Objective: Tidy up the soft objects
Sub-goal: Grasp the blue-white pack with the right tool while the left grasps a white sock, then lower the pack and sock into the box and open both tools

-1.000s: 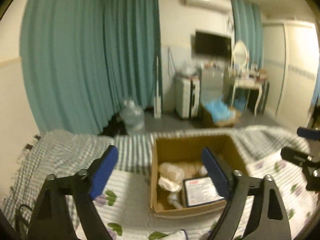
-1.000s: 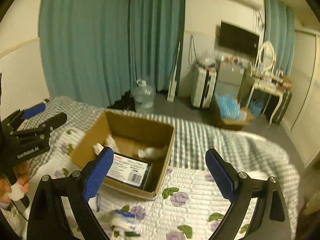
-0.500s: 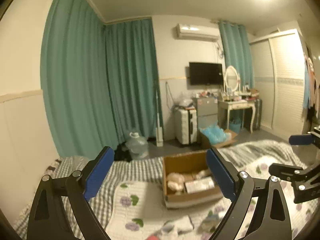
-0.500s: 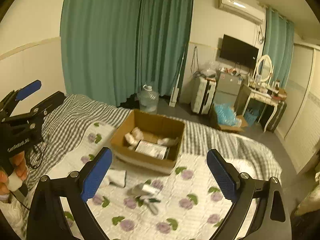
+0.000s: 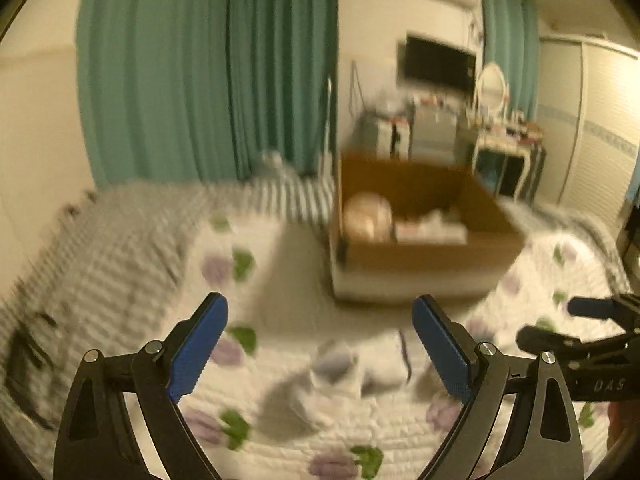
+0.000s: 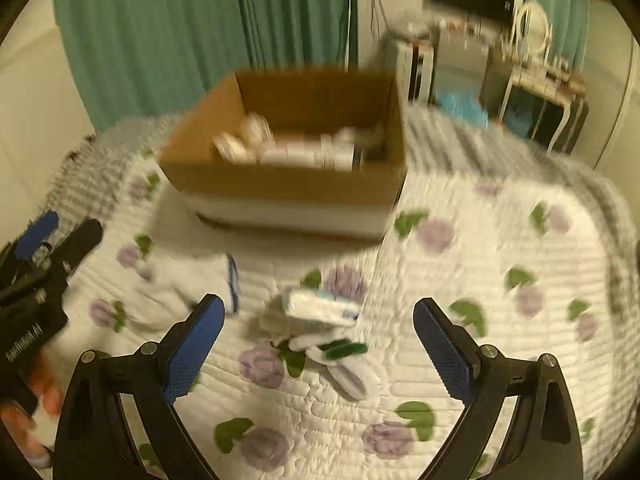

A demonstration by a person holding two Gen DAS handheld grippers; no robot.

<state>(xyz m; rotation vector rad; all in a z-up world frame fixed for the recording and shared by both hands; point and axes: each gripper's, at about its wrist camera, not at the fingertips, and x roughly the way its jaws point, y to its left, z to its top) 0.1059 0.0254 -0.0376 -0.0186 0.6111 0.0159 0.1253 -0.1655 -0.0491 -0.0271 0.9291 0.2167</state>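
Note:
A brown cardboard box (image 6: 288, 184) (image 5: 432, 252) stands on the bed and holds several pale soft items and a flat packet. White socks with coloured bands (image 6: 324, 320) lie in a loose pile on the floral quilt in front of the box. Another white sock (image 6: 188, 288) lies to their left. In the left wrist view the blurred socks (image 5: 340, 372) lie between the fingers. My left gripper (image 5: 320, 348) is open and empty above them. My right gripper (image 6: 320, 344) is open and empty, just above the sock pile. Both views are motion-blurred.
The floral quilt (image 6: 500, 320) covers the bed over a striped blanket (image 5: 100, 248). Teal curtains (image 5: 208, 68), a dressing table (image 5: 508, 148) and a cabinet stand beyond the bed. The right gripper shows at the right edge of the left wrist view (image 5: 580, 324).
Both grippers have dropped down and forward toward the bed; the box and socks now look much nearer. Both stay open.

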